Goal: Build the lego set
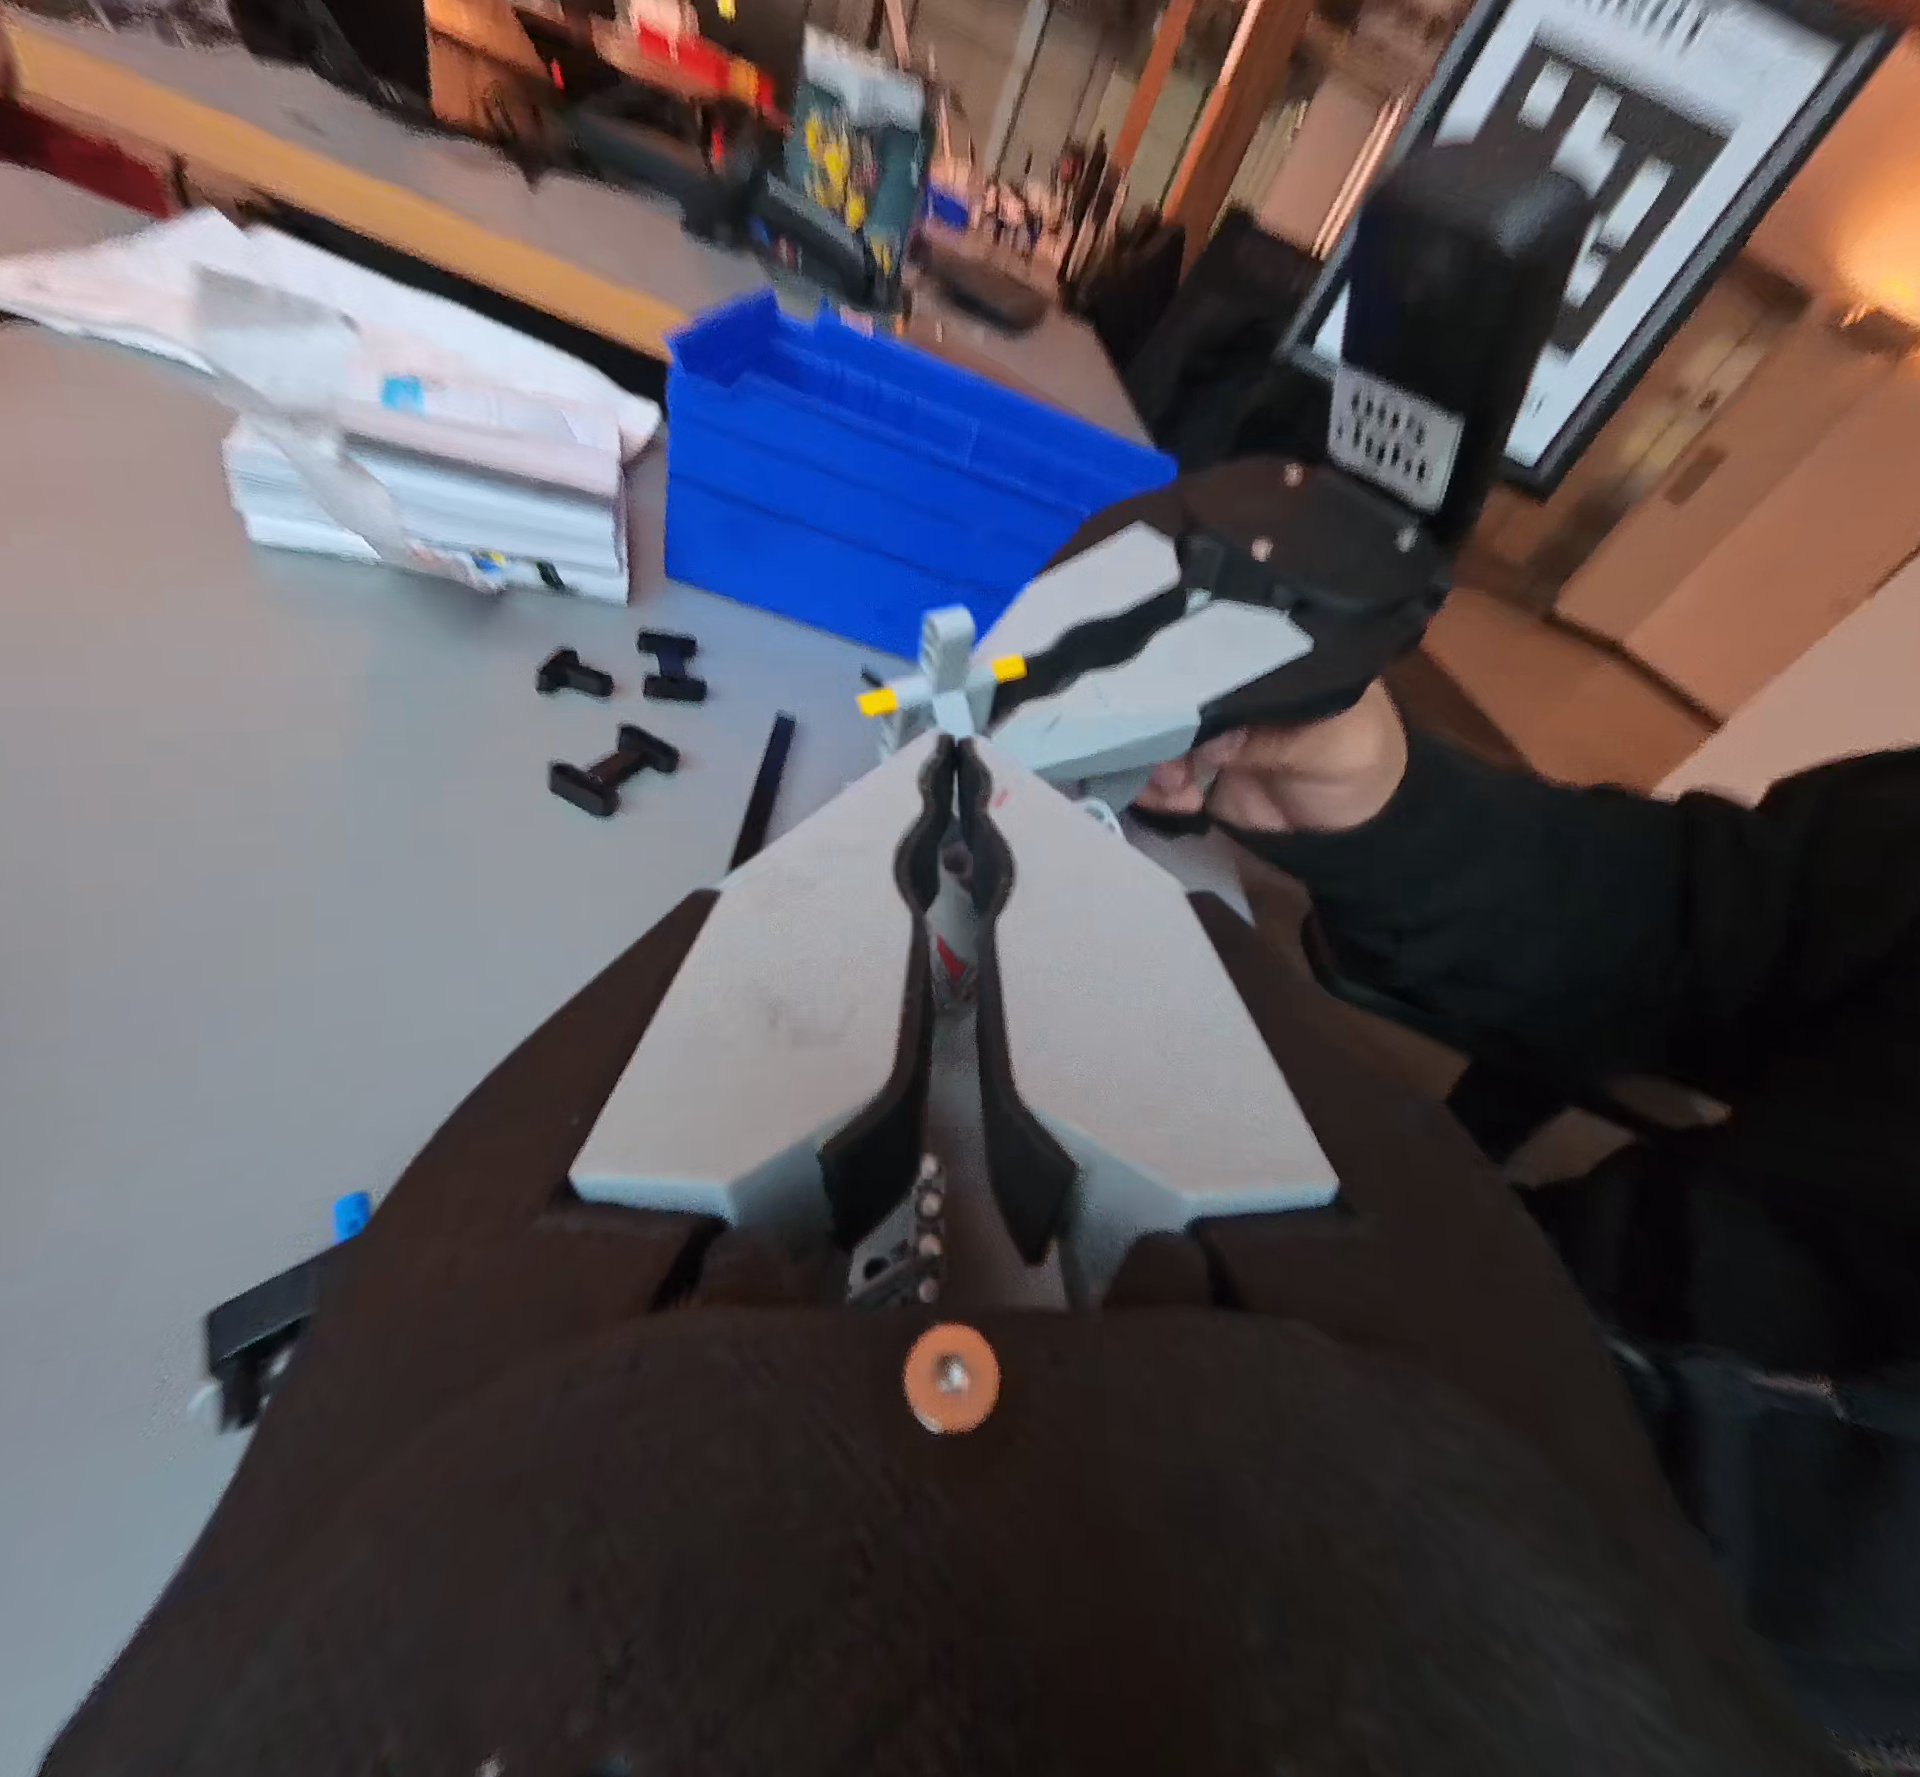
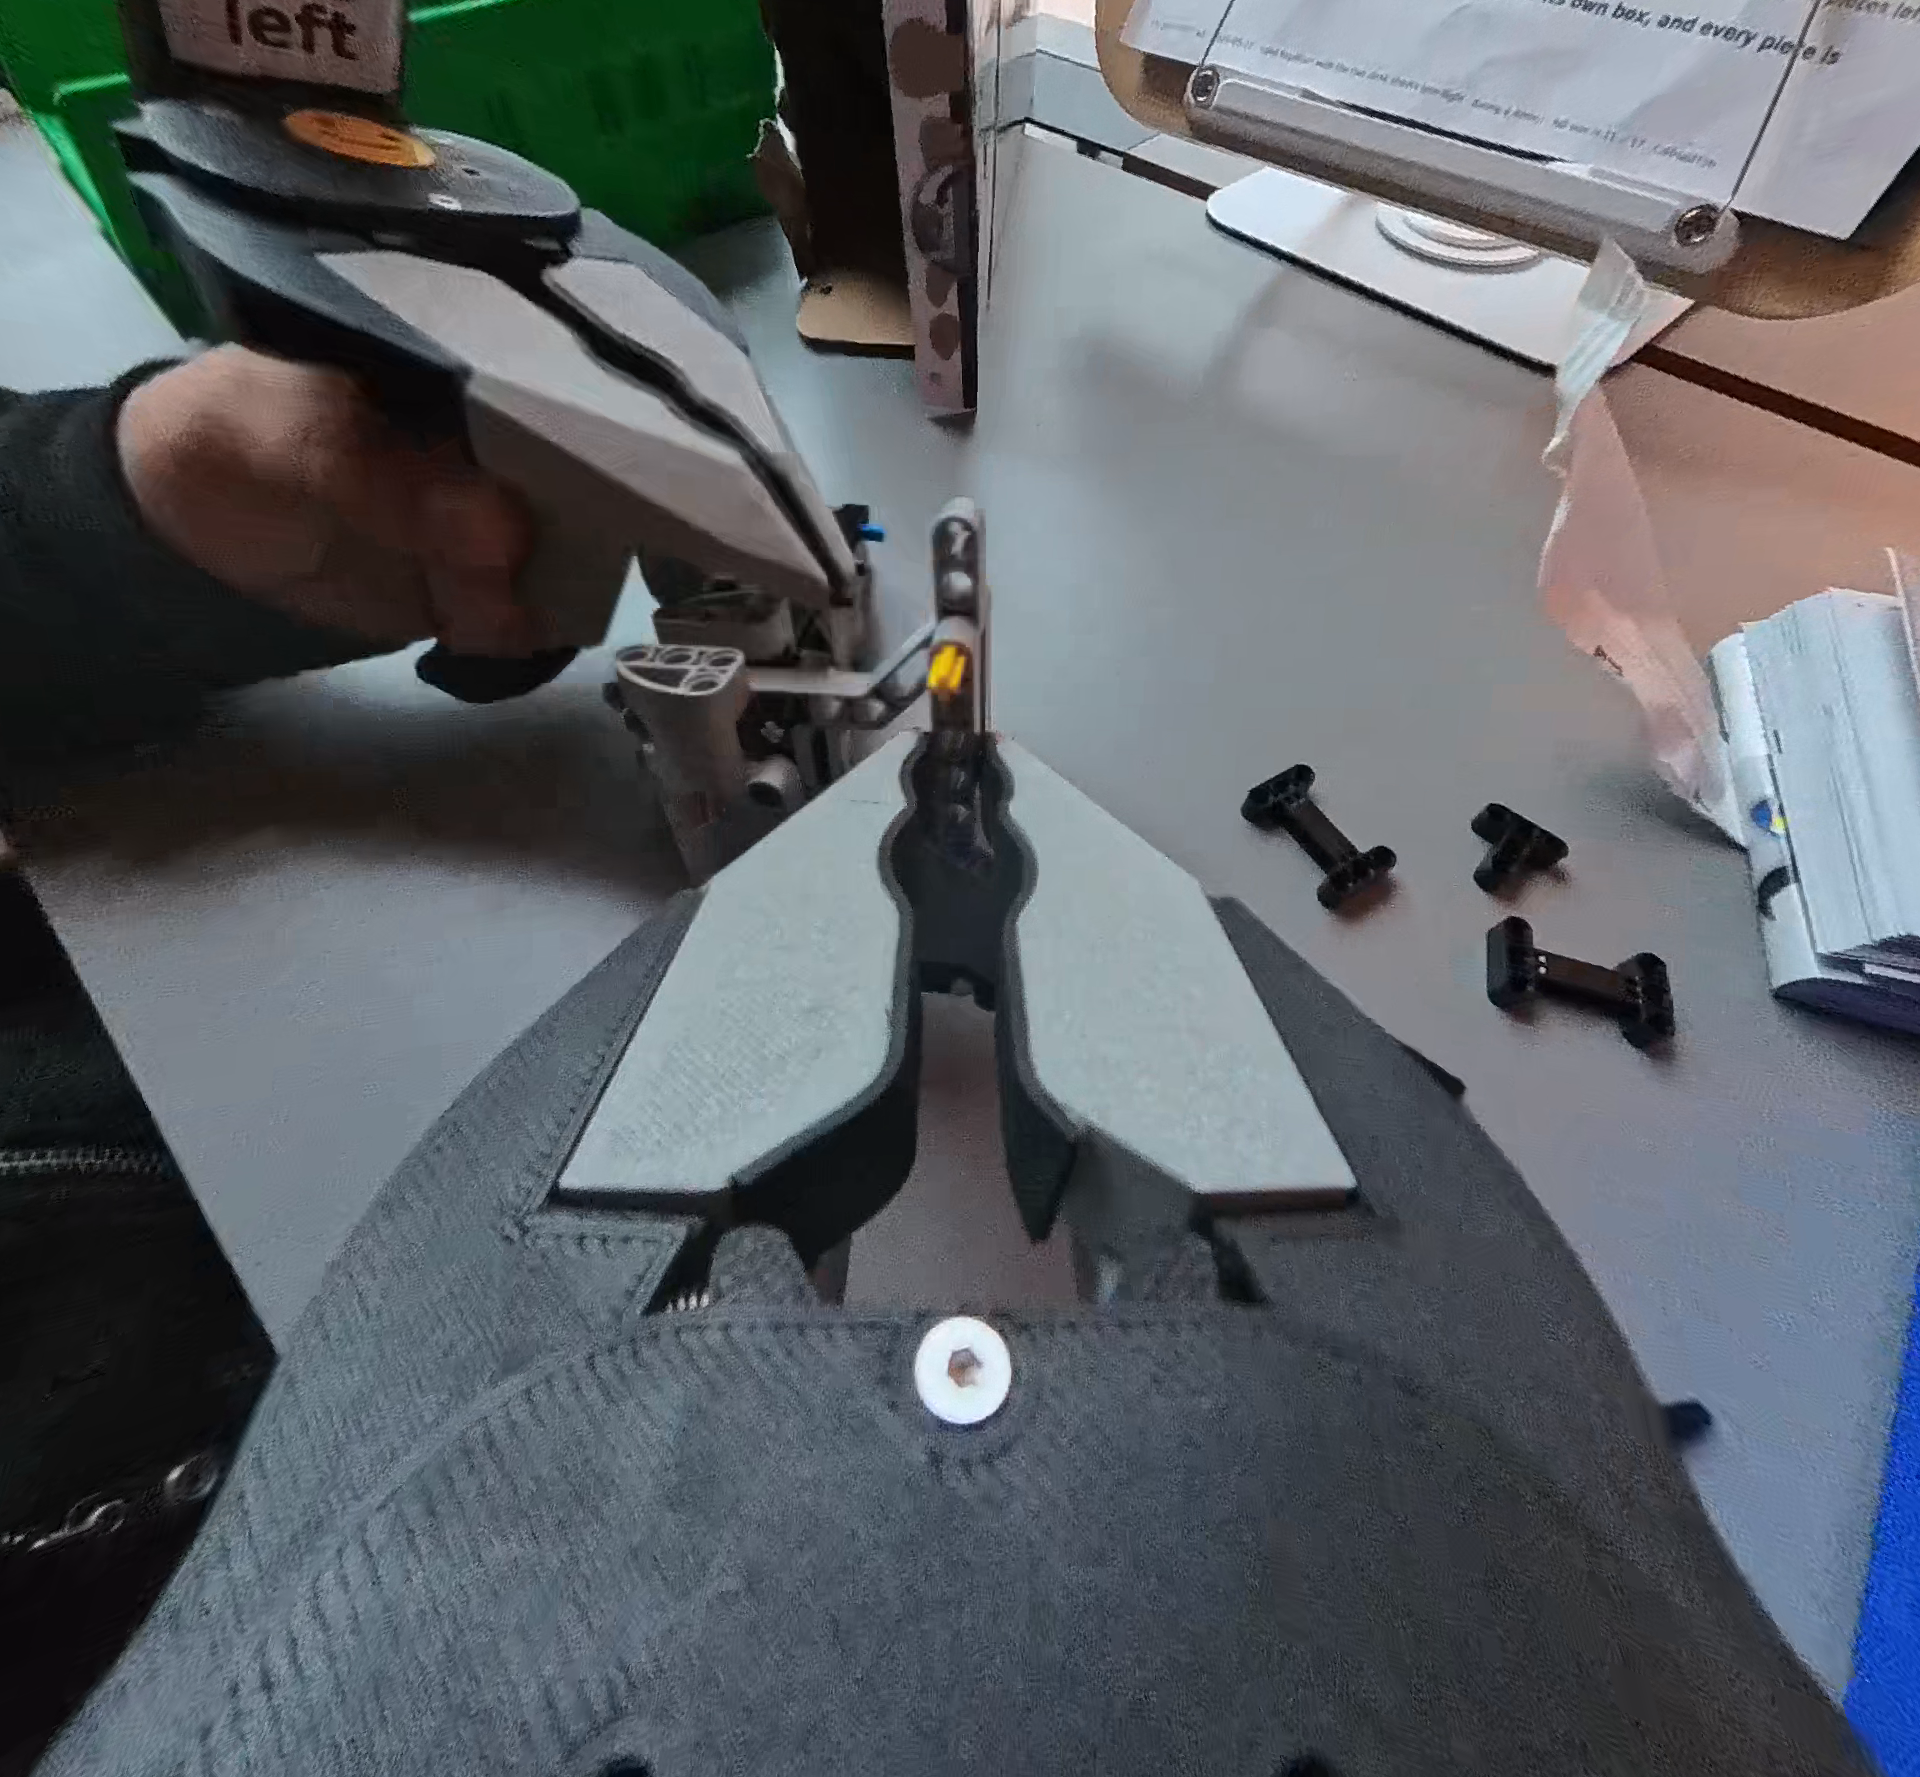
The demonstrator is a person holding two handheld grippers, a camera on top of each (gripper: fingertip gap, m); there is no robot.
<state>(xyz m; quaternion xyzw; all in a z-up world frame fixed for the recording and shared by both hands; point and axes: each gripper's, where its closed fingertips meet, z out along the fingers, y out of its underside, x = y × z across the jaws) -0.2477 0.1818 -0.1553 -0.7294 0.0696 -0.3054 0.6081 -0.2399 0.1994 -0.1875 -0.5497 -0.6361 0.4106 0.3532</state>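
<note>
**Two grippers pinch a grey lego model over a grey table**

Left wrist view: the left gripper (image 1: 954, 748) has its fingers pressed together on the lego model (image 1: 951, 688). A grey cross sticks out, one beam upright, its yellow-tipped axle running left to right. The right gripper (image 1: 1023, 673) clamps the axle's right end. Black pieces (image 1: 613, 766) lie beside a blue bin (image 1: 883, 470).

Right wrist view: the right gripper (image 2: 951, 740) is closed on the yellow-tipped axle pointing toward the camera; the grey beam (image 2: 958, 564) stands upright. The left gripper (image 2: 847, 574) grips the model's body (image 2: 717, 730), which sits on the table (image 2: 1195, 584).
</note>
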